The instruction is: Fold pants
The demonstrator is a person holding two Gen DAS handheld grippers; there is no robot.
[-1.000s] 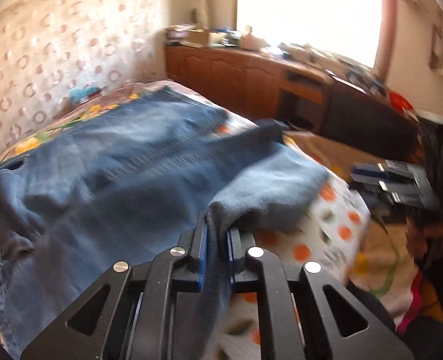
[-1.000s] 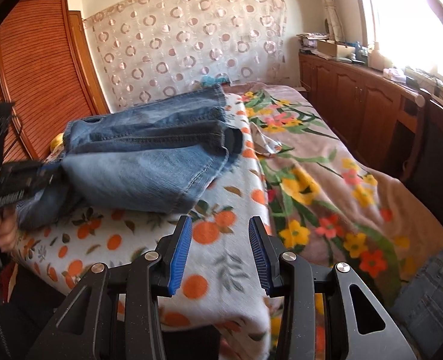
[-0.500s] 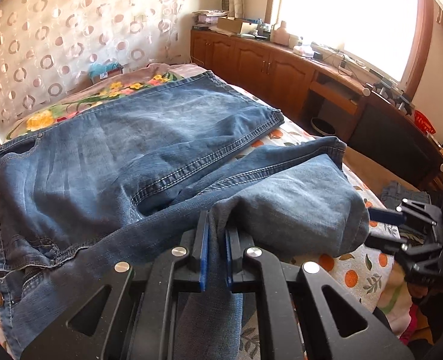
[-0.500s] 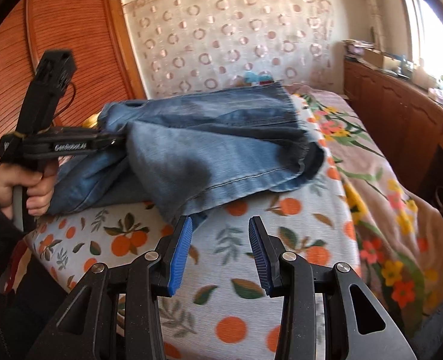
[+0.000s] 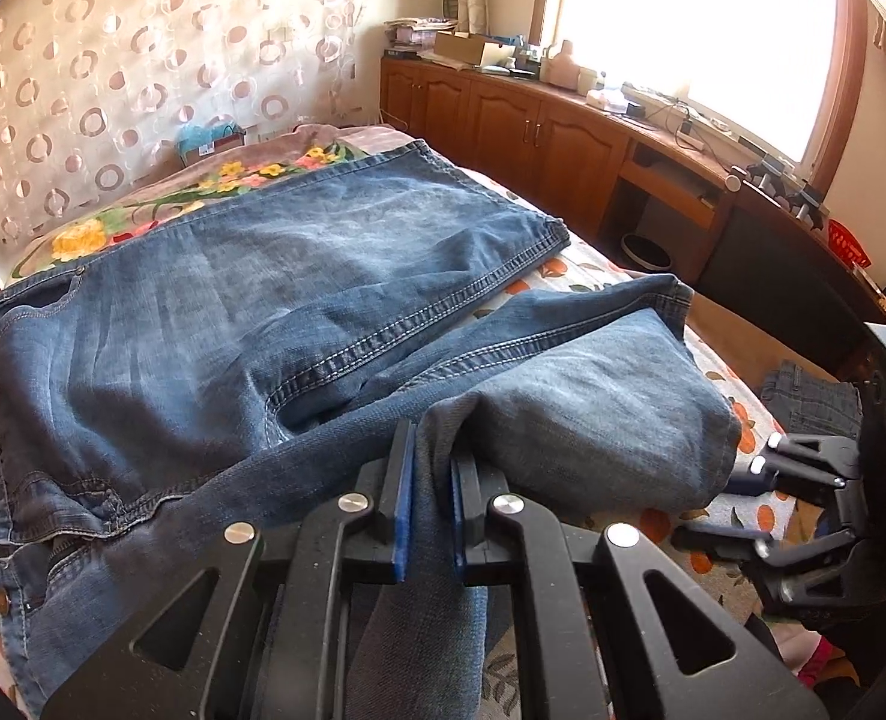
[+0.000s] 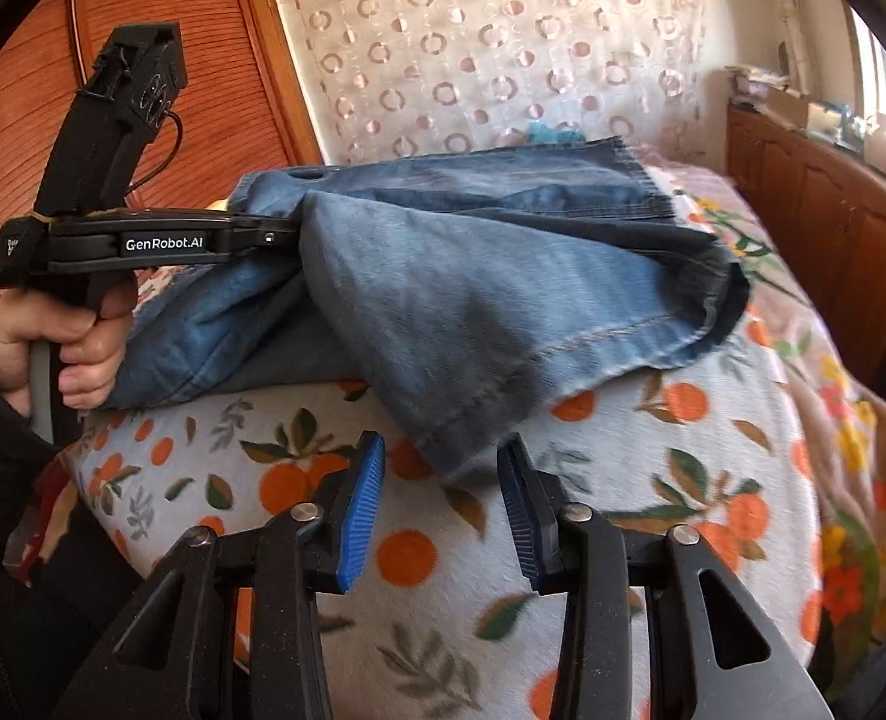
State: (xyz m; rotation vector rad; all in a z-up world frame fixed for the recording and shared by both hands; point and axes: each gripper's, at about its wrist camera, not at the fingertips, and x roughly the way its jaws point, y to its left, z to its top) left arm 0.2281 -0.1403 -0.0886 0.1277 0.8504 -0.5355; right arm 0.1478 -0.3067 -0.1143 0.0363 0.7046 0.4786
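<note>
Early in the fold, nearer leg only half lifted

Left gripper (image 5: 428,498) clamped on pants (image 5: 275,312); right gripper (image 6: 440,492) spread apart at the hem, empty; leg-over-leg and lengthwise folds left

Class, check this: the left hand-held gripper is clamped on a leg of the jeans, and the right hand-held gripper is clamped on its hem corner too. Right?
Not quite. The left hand-held gripper is clamped on the jeans, but the right hand-held gripper is open, its jaws spread either side of the hem corner, as the right wrist view shows.
</note>
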